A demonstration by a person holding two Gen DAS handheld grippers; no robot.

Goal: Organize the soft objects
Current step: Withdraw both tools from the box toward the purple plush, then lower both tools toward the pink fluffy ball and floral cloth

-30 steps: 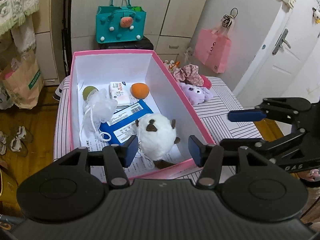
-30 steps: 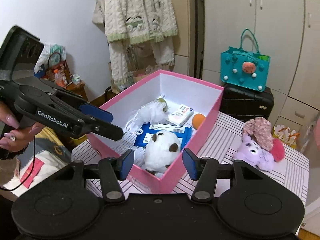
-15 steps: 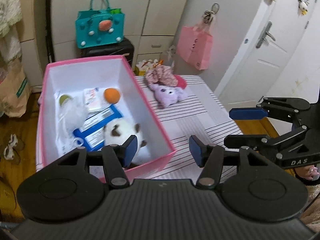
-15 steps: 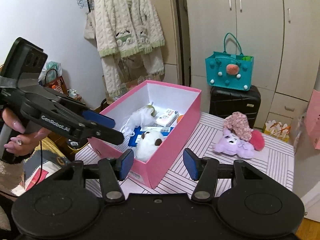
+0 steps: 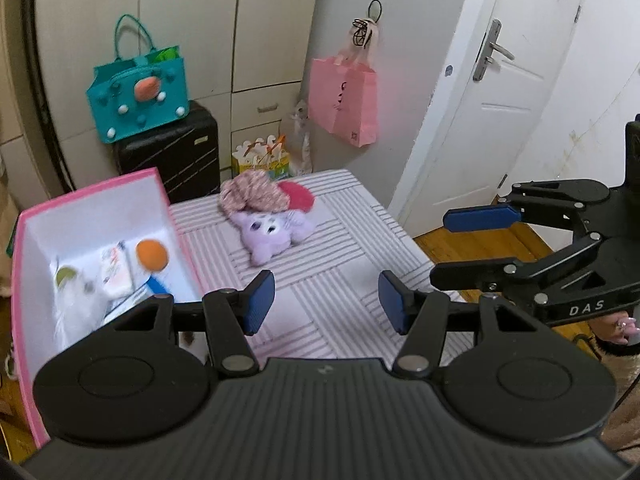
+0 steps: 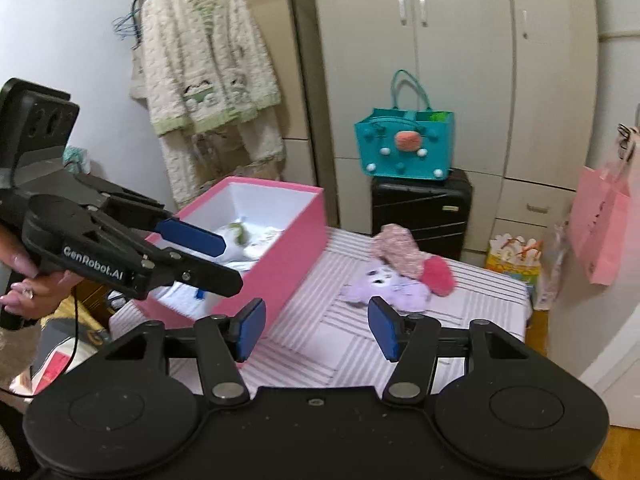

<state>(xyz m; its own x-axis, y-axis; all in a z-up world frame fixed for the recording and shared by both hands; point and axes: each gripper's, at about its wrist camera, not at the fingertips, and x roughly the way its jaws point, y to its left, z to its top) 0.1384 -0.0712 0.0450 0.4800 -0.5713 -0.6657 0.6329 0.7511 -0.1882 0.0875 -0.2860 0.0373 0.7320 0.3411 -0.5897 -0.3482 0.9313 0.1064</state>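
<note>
A purple plush toy (image 5: 266, 234) lies on the striped table (image 5: 340, 264), with a floral fabric piece (image 5: 254, 195) and a red soft item (image 5: 298, 199) touching its far side. My left gripper (image 5: 326, 300) is open and empty, hovering short of the plush. The pink box (image 5: 96, 190) stands at the left and holds an orange ball (image 5: 151, 254), white soft things and packets. My right gripper (image 6: 316, 328) is open and empty too, pointing between the pink box (image 6: 296, 248) and the purple plush toy (image 6: 384, 284). Each gripper appears in the other's view: the right gripper (image 5: 460, 248) and the left gripper (image 6: 212, 260).
Behind the table, a teal felt bag (image 5: 138, 100) rests on a black suitcase (image 5: 172, 154). A pink paper bag (image 5: 346, 100) hangs on the cupboard beside a white door (image 5: 500, 100). A knitted cardigan (image 6: 208, 72) hangs at the far left. A hand (image 6: 24, 292) grips the left tool.
Both grippers have swung right, away from the box and its white plush, to face the striped table and the purple plush. Both stay open and empty.
</note>
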